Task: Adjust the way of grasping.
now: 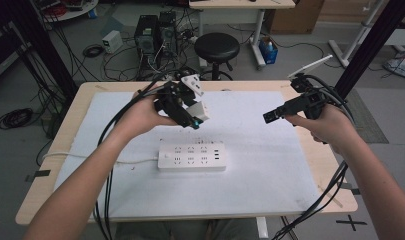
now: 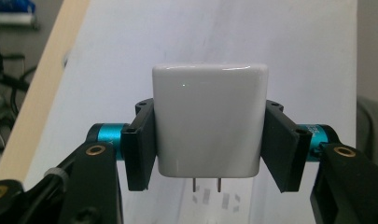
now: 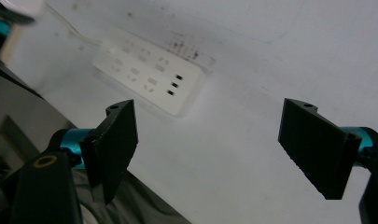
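the left hand-held gripper [image 2: 209, 144] squeezes a white plug block [image 2: 209, 122] between its two black jaws, one jaw on each side. two thin metal pins [image 2: 207, 185] stick out of the bottom of the block. it is held up in the air above the worktop [image 1: 65, 112], just behind a white power strip [image 1: 192, 156] that lies flat on the white sheet [image 1: 270, 170]. the right hand-held gripper [image 3: 214, 149] is wide open and holds nothing, up in the air off to the right.
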